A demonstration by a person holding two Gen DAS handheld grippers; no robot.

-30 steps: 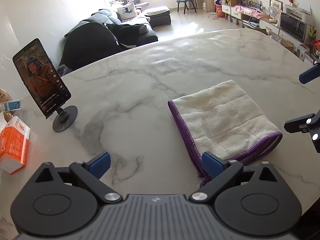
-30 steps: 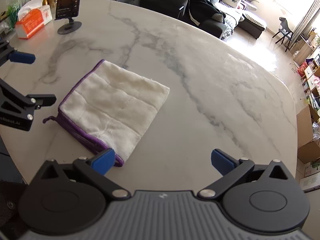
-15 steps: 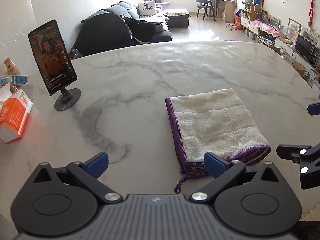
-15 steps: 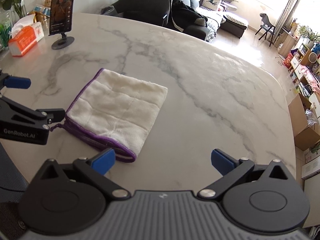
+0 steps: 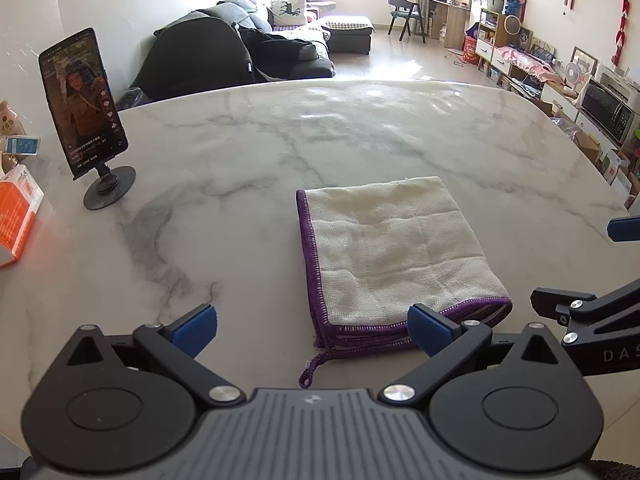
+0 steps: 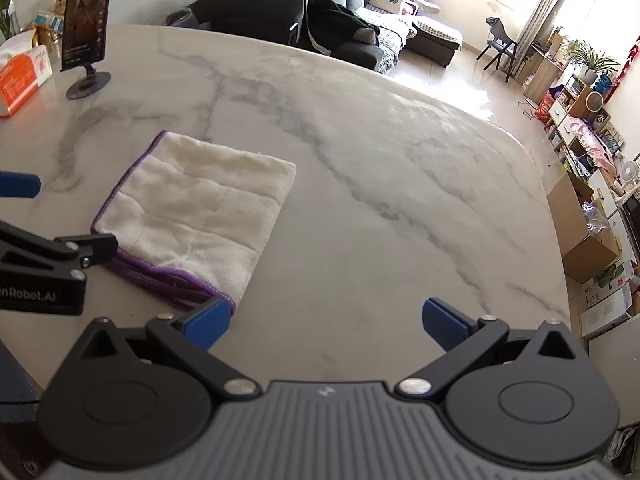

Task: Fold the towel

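Towel: the towel [image 5: 394, 252] lies flat on the marble desk [image 5: 248, 152], folded into a thick rectangle of several layers, cream on top with purple stitched edging.
Towel edges: the stacked purple edges face the near rim of the desk; a small purple hanging loop [image 5: 310, 372] trails from the towel's near left corner.
Left tool: the left tool [image 5: 314, 330] hangs just short of the towel's near edge, its two blue pads spread wide with nothing between them; the right pad shows in front of the towel's near edge, the left pad over bare marble to the towel's left.
Right tool: the right tool [image 6: 328, 318] sits off the towel's near right corner, jaws wide apart and empty; its left pad overlaps the towel's near right corner in the view, its right pad is over bare desk to the towel's right.
Phone: a phone on a round stand [image 5: 90, 120] stands upright well to the left of the towel and farther back, its screen lit.
Box: an orange box [image 5: 18, 210] rests left of the towel, beyond the phone stand, at the desk's left rim.
Sofa: a dark sofa [image 5: 240, 54] stands on the floor far behind the towel, past the desk.
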